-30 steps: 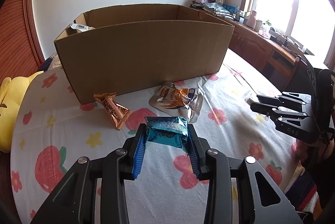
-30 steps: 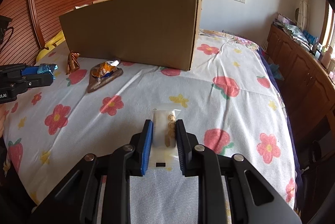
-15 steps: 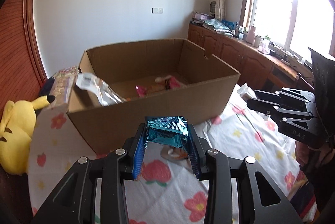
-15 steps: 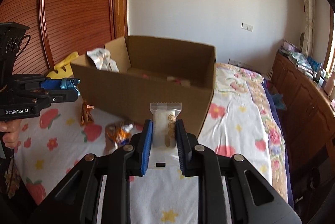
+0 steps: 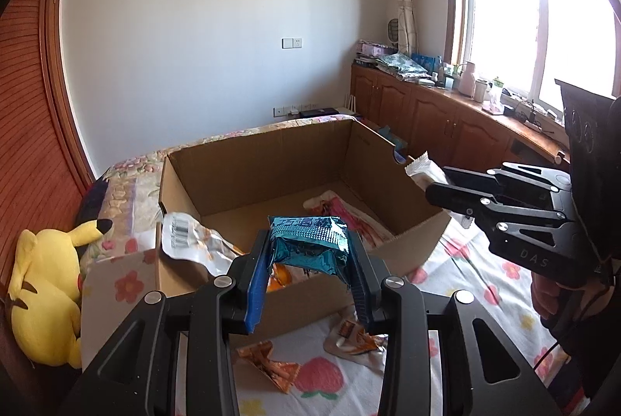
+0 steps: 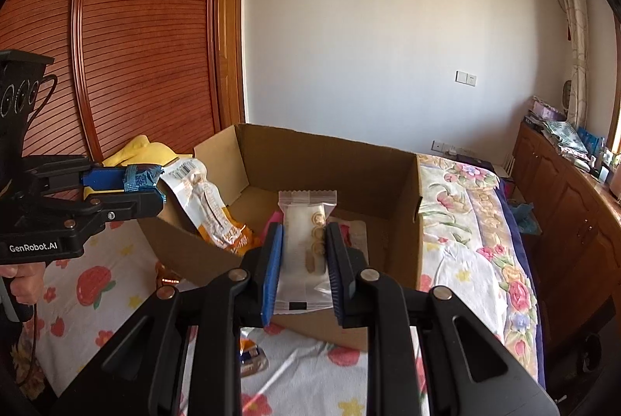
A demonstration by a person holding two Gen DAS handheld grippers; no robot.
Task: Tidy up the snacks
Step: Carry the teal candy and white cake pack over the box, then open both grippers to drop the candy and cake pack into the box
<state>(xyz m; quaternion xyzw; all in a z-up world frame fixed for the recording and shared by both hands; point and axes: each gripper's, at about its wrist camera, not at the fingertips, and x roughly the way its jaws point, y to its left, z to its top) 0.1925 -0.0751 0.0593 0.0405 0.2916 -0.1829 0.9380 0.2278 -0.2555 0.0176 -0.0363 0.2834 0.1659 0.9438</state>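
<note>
At lower centre of the left wrist view, the left gripper [image 5: 308,260] pinches a teal snack packet [image 5: 308,239] above the cardboard box [image 5: 271,152]; the right gripper [image 6: 304,260] clamps a white biscuit packet [image 6: 306,241] over the box's near wall; two snacks [image 5: 310,354] lie on the bed [image 5: 485,284].

Both wrist cameras look down from near, sharing the open cardboard box [image 5: 295,159].

The left tongs [image 6: 128,190], off at nine o'clock from the right-hand camera, carry "GenRobot.AI" in white on their black body. The right tongs [image 5: 434,183], at three o'clock from the left-hand camera, show "DAS". The teal snack packet [image 5: 308,239] bears white characters too small to read.
</note>
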